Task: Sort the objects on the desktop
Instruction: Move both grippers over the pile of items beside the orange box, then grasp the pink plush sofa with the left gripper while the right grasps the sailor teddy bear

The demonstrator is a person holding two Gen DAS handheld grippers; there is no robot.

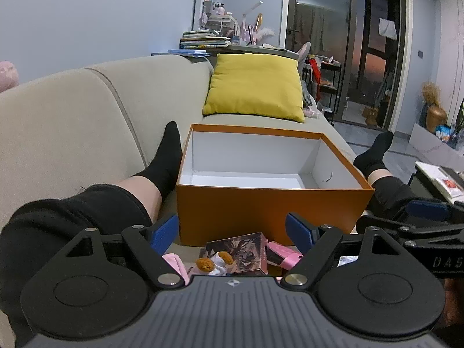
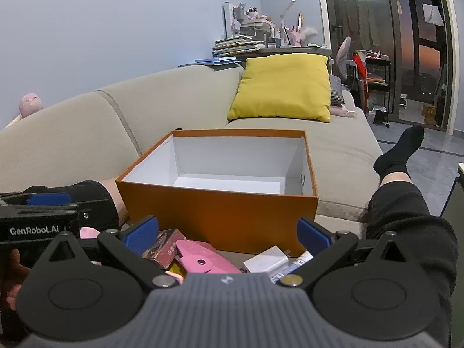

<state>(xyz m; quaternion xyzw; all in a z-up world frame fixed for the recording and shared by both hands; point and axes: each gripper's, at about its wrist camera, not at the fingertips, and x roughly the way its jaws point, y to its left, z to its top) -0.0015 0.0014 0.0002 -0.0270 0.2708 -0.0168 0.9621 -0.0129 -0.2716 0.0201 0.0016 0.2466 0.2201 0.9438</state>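
A: Where is there free room around the orange box [image 1: 269, 203]?

B: Its open top is unobstructed, and the white inside is bare. Beyond it the sofa seat [image 2: 336, 145] lies clear up to the yellow cushion [image 1: 255, 84].

A: What blocks the way?

B: The box's near wall rises just behind a heap of small objects [image 2: 203, 256]. A person's legs [image 1: 139, 191] flank the box on both sides, and the sofa backrest [image 1: 72, 121] stands to its left.

A beige sofa [image 1: 87, 110] with a yellow cushion [image 1: 255, 84] stands against a pale blue wall [image 1: 101, 14]; beyond, glass doors [image 1: 374, 49] show dusk sky.
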